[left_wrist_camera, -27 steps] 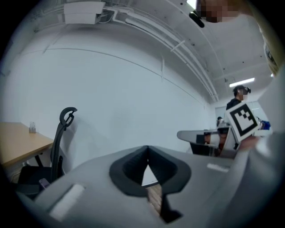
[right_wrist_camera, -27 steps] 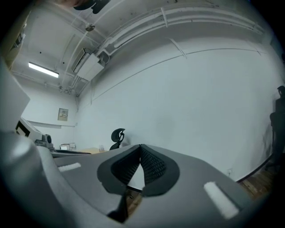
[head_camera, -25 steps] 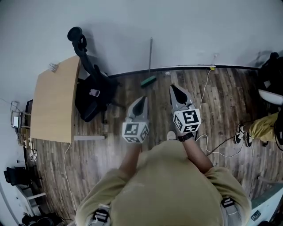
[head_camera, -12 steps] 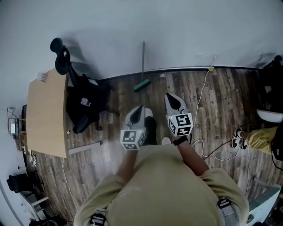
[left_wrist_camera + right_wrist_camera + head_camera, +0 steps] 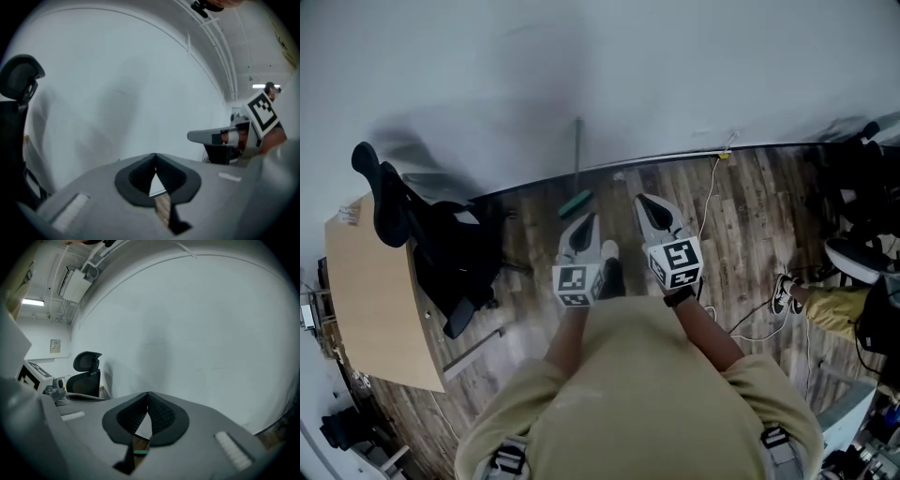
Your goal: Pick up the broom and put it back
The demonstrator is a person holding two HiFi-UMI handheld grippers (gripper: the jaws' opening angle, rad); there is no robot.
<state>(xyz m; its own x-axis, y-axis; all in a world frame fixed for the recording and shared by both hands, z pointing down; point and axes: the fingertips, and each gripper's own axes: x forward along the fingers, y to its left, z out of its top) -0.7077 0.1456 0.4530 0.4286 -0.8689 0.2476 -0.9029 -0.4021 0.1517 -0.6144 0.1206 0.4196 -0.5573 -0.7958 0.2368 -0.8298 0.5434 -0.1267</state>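
Green head down on the wood floor (image 5: 750, 220), grey handle propped on the white wall (image 5: 675, 75): that's your broom (image 5: 577, 164), leaning just ahead of you with nothing but its own tilt keeping it there. Both claws are clenched on nothing. The left gripper (image 5: 587, 223) has its tips pressed together with only bare wall beyond them. The right gripper (image 5: 643, 202) is the same, tips meeting, with a sliver of that green head showing low through the gap. Here's the trouble I see coming: reach the handle with closed tips and you'll likely nudge it rather than take it, and a thin pole resting on a smooth wall could slide sideways and clatter down. Spread the jaws before you get there, I'd say. Mind the black office chair (image 5: 422, 234) off to the broom's left, because a falling or swinging handle could catch on it. Once gripped, the pole looks slim and slick, so a single pinch high up may let the head end swing and twist between the pads. A second hold lower down would steady it. Watch your feet too. Your shoe (image 5: 607, 249) is near the head, and a pale cable (image 5: 711, 183) trails over the boards to the right, a snag if you step that way with the broom in tow.
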